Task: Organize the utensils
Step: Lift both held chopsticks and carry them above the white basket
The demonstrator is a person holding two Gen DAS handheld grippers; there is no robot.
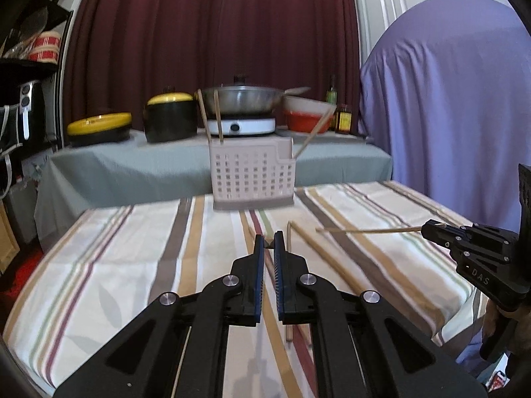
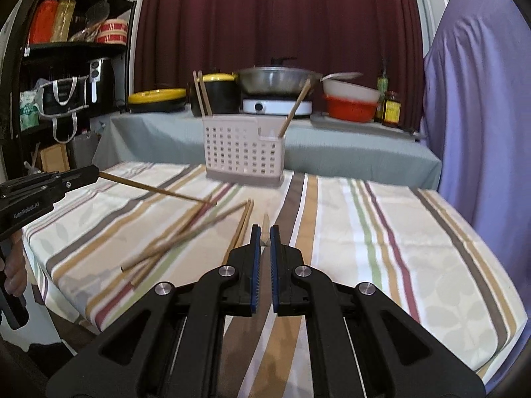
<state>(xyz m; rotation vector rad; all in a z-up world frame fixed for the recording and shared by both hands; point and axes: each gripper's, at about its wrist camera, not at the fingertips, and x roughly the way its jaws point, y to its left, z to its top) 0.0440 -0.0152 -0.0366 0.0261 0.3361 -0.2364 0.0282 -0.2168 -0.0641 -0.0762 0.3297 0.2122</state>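
A pale perforated utensil caddy (image 1: 253,172) (image 2: 244,154) stands at the far end of the striped tablecloth, with three chopsticks (image 1: 217,117) (image 2: 295,106) upright in it. Both grippers hold a chopstick off the table. My left gripper (image 1: 269,240) is shut on a wooden chopstick (image 2: 152,187), which shows sticking out of it in the right wrist view (image 2: 89,174). My right gripper (image 2: 265,233) is shut on another chopstick (image 1: 368,231), which shows sticking out of it in the left wrist view (image 1: 428,229). Several loose chopsticks (image 2: 186,235) (image 1: 318,252) lie on the cloth.
Behind the table a grey-covered counter (image 1: 132,162) holds black and yellow pots (image 1: 171,117), a wok on a burner (image 1: 244,101), a red and white bowl (image 1: 308,114) and bottles (image 1: 343,117). A purple draped shape (image 1: 448,106) stands right. Shelves (image 2: 66,49) stand left.
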